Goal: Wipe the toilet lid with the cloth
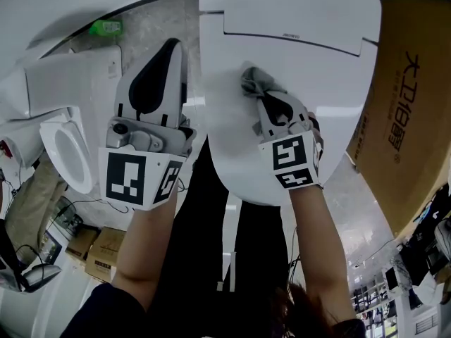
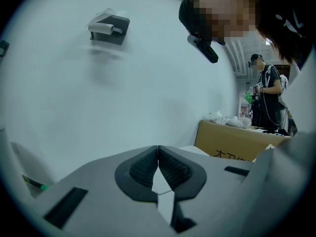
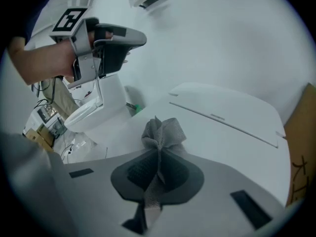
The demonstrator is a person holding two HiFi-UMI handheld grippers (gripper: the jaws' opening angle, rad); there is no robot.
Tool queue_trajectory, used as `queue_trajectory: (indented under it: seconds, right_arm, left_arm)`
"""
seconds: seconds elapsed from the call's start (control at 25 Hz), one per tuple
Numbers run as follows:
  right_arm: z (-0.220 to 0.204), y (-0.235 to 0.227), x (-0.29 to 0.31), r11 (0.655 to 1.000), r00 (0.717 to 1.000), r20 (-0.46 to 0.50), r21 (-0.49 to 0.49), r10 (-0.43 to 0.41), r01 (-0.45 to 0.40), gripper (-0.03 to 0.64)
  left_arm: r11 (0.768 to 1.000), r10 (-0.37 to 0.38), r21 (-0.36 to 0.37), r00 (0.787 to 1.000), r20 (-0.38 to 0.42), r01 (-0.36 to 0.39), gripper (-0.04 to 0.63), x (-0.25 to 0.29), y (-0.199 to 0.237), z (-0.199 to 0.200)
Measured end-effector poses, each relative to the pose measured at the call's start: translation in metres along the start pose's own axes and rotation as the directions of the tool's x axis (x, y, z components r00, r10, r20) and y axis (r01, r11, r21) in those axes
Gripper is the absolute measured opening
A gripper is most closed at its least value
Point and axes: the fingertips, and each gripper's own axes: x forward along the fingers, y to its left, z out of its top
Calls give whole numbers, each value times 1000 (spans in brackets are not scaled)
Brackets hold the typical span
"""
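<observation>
The cloth (image 1: 255, 80) shows only as a grey bunch past the tips of the right tongs (image 1: 263, 98). The rest is pinched between the jaws and covered by them in the head view. The toilet lid (image 1: 310, 76) is cut off by the upper edge, and its near rim lies behind those tongs. A second toilet (image 1: 67, 146) sits partly behind the left tongs (image 1: 173, 48). The cardboard box (image 1: 409, 104) runs off the right edge. A green thing (image 1: 106, 27) is too small to name. A dark wall fixture (image 2: 109, 27) is too blurred to identify.
</observation>
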Motion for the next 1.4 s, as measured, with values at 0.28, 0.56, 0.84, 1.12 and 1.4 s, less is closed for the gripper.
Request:
queue_trajectory:
  seconds: [0.28, 0.56, 0.84, 1.12, 1.4]
  right_arm:
    - [-30, -62, -34, 987, 991, -16, 89, -132, 133, 34]
    - [-70, -129, -73, 940, 956, -54, 174, -288, 293, 34]
    - [-102, -175, -105, 882, 907, -97, 215, -409, 420, 34]
    - [-120, -184, -121, 816, 885, -104, 351, -454, 460, 34]
    - [-122, -181, -121, 773, 869, -93, 417, -487, 478, 34]
  left_arm:
    - [1000, -10, 6, 1000, -1, 10, 20, 3, -6, 1]
    - [1000, -12, 11, 1000, 1, 12, 20, 3, -8, 4]
    - [1000, -12, 10, 1000, 3, 12, 20, 1, -7, 5]
    - [1000, -4, 7, 1000, 2, 4, 20, -3, -3, 2]
    - [1000, 3, -1, 1000, 3, -3, 20, -5, 1, 1]
